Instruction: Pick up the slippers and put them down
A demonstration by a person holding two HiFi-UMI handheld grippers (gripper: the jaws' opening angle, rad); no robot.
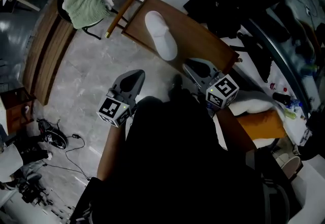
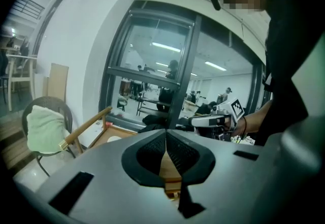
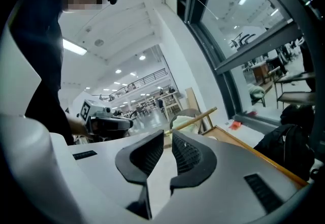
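Note:
One white slipper [image 1: 161, 35] lies on a brown wooden platform [image 1: 203, 40] ahead of me; in the left gripper view it is a small white patch [image 2: 114, 138]. My left gripper [image 1: 137, 75] hovers over the grey floor, short of the platform's near edge. Its jaws [image 2: 166, 134] meet at the tips with nothing between them. My right gripper [image 1: 189, 66] is above the platform's near edge, to the right of the slipper. Its jaws [image 3: 167, 134] are shut and empty. Each gripper shows in the other's view: the right gripper [image 2: 210, 121], the left gripper [image 3: 106, 121].
A round chair with a green towel [image 1: 89, 4] stands at the back left, and a wooden pole [image 1: 127, 7] leans by the platform. Dark bags [image 1: 223, 4] lie behind the platform. An orange cushion [image 1: 259, 124] is at the right. Cables [image 1: 51, 136] lie on the floor at the left.

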